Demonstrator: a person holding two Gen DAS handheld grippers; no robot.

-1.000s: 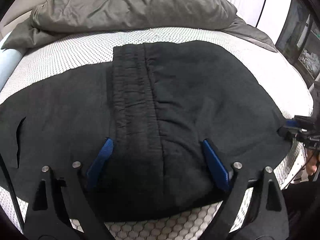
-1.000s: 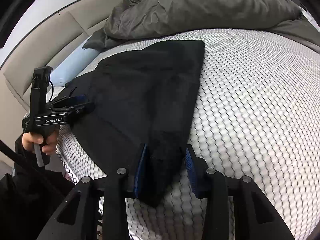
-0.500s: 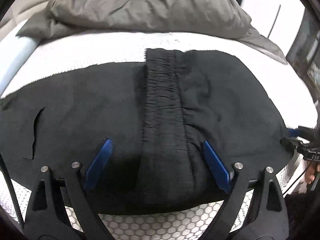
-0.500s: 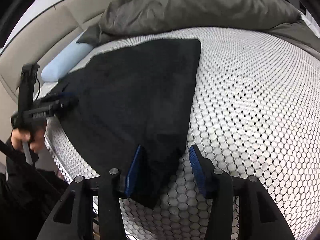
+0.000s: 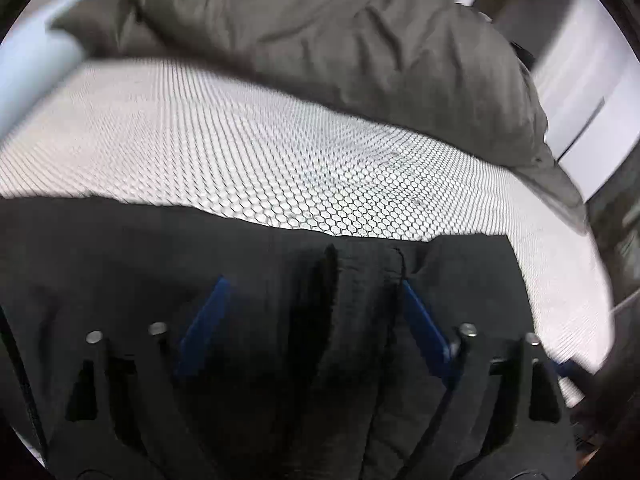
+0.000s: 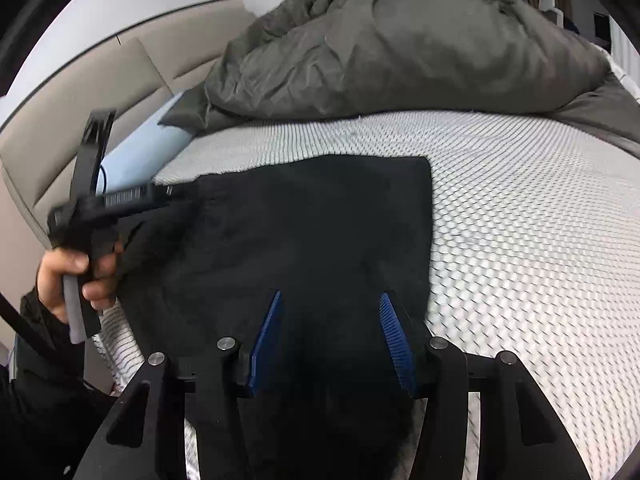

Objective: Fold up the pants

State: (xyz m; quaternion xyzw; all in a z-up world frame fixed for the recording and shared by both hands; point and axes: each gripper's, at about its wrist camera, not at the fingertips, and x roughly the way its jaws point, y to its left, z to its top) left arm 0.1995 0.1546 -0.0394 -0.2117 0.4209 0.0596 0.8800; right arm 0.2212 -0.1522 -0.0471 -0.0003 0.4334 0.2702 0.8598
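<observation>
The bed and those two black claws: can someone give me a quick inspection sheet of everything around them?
Surface: mattress with a white honeycomb cover.
Job's things: black pants spread flat near the front edge; waistband bunched between the left fingers.
Clutter: rumpled grey duvet at the back, light blue pillow beside it.
Grippers: left gripper open, over the waistband; right gripper open, over the pants' near edge. Neither grips cloth.
Cables: thin black cable at the left gripper.
Surroundings: beige padded headboard, white wall.
</observation>
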